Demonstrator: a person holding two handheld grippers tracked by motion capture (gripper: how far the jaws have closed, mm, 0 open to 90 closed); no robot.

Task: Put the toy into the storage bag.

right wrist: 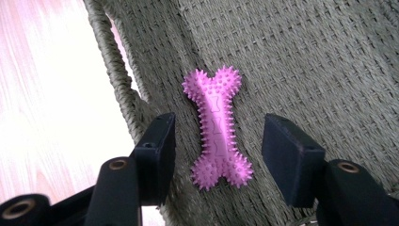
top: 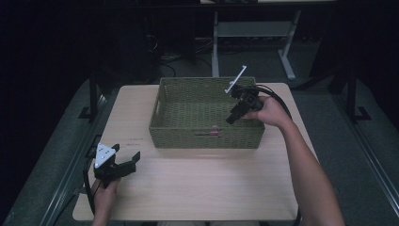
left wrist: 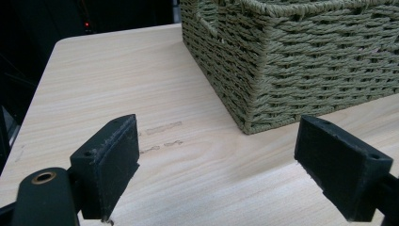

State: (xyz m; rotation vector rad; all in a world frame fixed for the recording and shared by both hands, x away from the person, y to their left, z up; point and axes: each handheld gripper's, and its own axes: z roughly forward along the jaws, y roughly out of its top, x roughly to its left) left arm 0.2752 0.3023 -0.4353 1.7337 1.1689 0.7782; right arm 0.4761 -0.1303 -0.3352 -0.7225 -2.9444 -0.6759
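Pink spiked bone toy (right wrist: pixel 217 128) lies flat on basket (top: pixel 162 110) floor, close to near wall w/ handle slot. Right gripper (right wrist: pixel 219 155) above it, fingers apart, not touching toy. Left gripper (top: pixel 123 165) at tabletop (top: pixel 207 183) front-left, fingers wide apart, nothing between; basket corner just ahead, bare tabletop around.

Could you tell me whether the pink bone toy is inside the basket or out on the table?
Inside: the pink bone toy lies flat on the woven floor of the basket, beside its wall.
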